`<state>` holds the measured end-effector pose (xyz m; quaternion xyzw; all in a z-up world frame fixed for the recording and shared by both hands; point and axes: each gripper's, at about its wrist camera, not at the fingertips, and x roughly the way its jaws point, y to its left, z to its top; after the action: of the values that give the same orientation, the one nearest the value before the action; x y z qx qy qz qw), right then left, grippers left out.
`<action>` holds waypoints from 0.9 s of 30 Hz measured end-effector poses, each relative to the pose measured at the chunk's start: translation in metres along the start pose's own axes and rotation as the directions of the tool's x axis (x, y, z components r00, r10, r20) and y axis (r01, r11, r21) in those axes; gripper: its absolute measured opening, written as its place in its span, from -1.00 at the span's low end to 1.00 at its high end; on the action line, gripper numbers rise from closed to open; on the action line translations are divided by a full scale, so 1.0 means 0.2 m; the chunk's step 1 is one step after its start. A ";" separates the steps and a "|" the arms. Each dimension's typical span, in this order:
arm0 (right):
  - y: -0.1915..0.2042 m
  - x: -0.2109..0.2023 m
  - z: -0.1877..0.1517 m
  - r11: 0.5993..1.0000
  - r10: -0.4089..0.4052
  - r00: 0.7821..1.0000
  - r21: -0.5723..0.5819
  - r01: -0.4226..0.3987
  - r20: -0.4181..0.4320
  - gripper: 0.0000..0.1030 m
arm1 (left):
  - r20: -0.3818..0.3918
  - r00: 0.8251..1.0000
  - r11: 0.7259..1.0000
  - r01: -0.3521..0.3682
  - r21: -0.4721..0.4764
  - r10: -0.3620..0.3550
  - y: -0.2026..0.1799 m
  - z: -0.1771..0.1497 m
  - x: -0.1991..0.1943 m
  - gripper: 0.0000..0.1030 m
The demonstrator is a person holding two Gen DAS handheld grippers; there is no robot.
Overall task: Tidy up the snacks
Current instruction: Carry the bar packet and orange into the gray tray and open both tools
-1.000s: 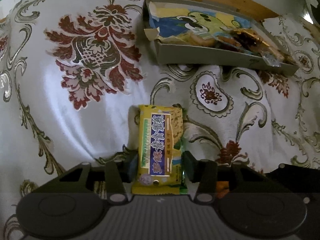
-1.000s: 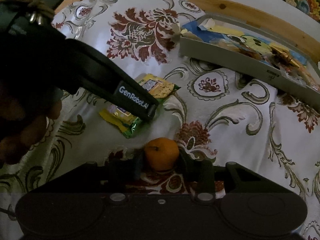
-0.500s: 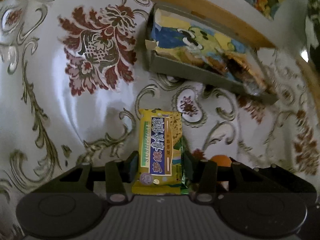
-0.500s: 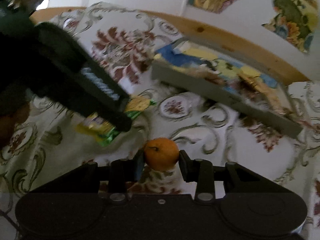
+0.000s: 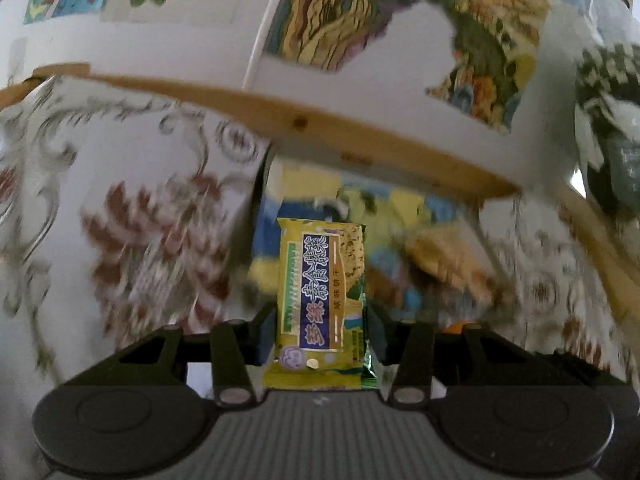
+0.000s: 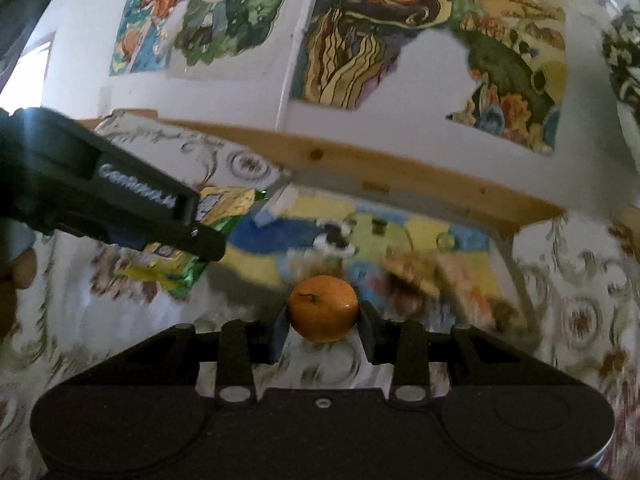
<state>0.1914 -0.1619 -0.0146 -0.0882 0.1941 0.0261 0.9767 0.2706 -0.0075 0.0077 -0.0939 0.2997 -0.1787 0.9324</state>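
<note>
A: What is lying around the two grippers, and is anything standing in the way?

B: The left gripper is clamping a yellow cracker packet at lower centre of its view, and the packet is covering part of the grey tray behind it. The right gripper is pinching a small orange at lower centre. In the right view the left gripper's dark finger is crossing in from the left edge, with the packet sticking out past it toward the tray's left end. Blurred wrapped snacks are lying on a colourful liner inside the tray.

A: And the surface and room?

B: A white cloth with dark red flowers and grey scrolls is covering the counter. A wooden edge is running across mid-frame, and a white wall with torn colourful posters is filling the top.

A: What differs from half a second ago?

B: Both views are tilting higher now: the wall is taking up far more of the frame, the tray is sitting closer behind the held items, and the cloth is smearing with motion.
</note>
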 end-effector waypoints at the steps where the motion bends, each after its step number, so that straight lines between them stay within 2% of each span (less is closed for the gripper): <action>1: -0.02 0.04 0.03 1.000 0.000 1.000 -0.005 0.000 0.008 -0.25 | 0.005 1.000 1.000 -0.006 0.005 0.006 -0.01 0.03 0.04 -0.02; 6: -0.14 0.28 0.16 1.000 0.001 0.999 -0.025 0.000 0.035 -0.25 | -0.015 0.998 0.998 -0.059 0.018 0.059 -0.05 0.17 0.27 -0.02; 11: -0.19 0.46 0.13 0.992 -0.021 0.998 -0.120 0.029 0.066 -0.25 | -0.052 0.995 0.996 -0.078 0.040 0.080 -0.05 0.22 0.42 -0.01; 16: -0.26 0.60 0.13 0.998 -0.009 1.000 -0.067 0.011 0.028 -0.25 | -0.094 0.990 0.993 -0.099 0.061 0.104 -0.06 0.24 0.54 -0.01; 22: -0.28 0.65 0.13 1.000 0.012 1.000 -0.025 -0.012 -0.007 -0.23 | -0.133 0.984 0.993 -0.112 0.036 0.116 -0.04 0.24 0.60 0.00; 27: -0.31 0.62 0.13 1.000 0.014 1.000 0.007 -0.014 -0.003 0.02 | -0.129 0.984 0.992 -0.124 -0.002 0.122 -0.02 0.26 0.57 0.04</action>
<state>0.3213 -0.2153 -0.0286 -0.0833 0.1965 0.0320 0.9764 0.3860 -0.0530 -0.0095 -0.0681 0.3651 -0.1250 0.9200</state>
